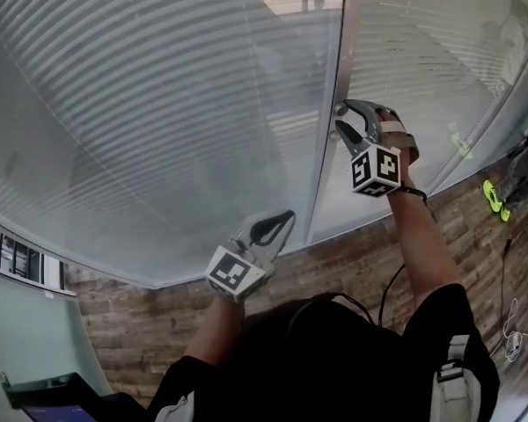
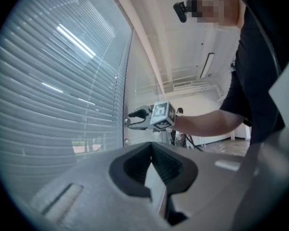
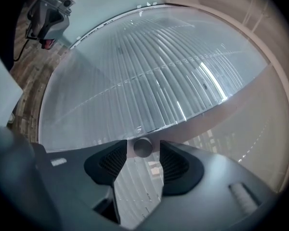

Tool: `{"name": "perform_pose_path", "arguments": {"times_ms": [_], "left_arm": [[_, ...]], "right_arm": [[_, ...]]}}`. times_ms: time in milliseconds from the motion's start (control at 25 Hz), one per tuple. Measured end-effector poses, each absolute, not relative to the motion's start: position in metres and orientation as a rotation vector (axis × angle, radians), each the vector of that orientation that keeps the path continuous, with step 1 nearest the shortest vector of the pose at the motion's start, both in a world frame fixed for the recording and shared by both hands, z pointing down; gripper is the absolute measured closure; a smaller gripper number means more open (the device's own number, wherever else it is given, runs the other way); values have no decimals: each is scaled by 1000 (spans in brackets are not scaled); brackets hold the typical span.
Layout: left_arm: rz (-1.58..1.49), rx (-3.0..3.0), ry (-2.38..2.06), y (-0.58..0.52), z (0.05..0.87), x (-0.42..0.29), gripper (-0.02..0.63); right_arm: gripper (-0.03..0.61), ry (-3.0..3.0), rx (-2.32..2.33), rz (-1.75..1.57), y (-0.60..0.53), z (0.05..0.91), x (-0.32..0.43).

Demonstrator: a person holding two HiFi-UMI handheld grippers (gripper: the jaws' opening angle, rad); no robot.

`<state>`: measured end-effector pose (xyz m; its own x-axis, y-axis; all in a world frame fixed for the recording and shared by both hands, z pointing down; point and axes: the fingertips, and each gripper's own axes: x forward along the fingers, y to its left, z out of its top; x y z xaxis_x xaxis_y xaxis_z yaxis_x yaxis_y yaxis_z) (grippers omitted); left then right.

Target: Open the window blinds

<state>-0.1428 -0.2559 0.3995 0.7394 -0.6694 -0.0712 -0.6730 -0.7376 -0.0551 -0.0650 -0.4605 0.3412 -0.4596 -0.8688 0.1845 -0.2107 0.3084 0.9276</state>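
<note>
Grey-white slatted window blinds (image 1: pixel 158 104) hang lowered across the broad pane on the left of the scene. A second set of blinds (image 1: pixel 422 77) covers the pane to the right, and a pale upright frame post (image 1: pixel 327 165) stands between the two. A small round knob (image 3: pixel 143 147) sits on that post, well above the floor. The right hand-held gripper (image 1: pixel 342 118) is raised to the post and points at it. Its jaws stand wide apart with the knob between them. In the right gripper view a thin gap shows on each side of the knob, so the pads do not press on it. The left hand-held gripper (image 1: pixel 286 219) is lower and nearer to the person, in front of the left pane and just left of the post. Its jaw tips are together with nothing between them, and it touches neither blinds nor post. Brown wood-plank floor (image 1: pixel 141 323) runs along the foot of the windows.
</note>
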Motion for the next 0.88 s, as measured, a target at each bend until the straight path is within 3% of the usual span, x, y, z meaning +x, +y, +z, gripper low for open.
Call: {"name": "perform_pose_path", "arguments": {"times_ms": [240,360,880], "left_arm": [[96,-2837,1112,-256,403,-150,609],[120,-2841,1138,-256,402,-155,609],[98,-2828,1136,-257,404,-157,609]], "right_arm": [[392,-1814,981,-1179,-469,344,-66],[451,-1756,982,-1227,-472,344,-67],[453,-1813,1062,-1168,-472,342,-67]]}}
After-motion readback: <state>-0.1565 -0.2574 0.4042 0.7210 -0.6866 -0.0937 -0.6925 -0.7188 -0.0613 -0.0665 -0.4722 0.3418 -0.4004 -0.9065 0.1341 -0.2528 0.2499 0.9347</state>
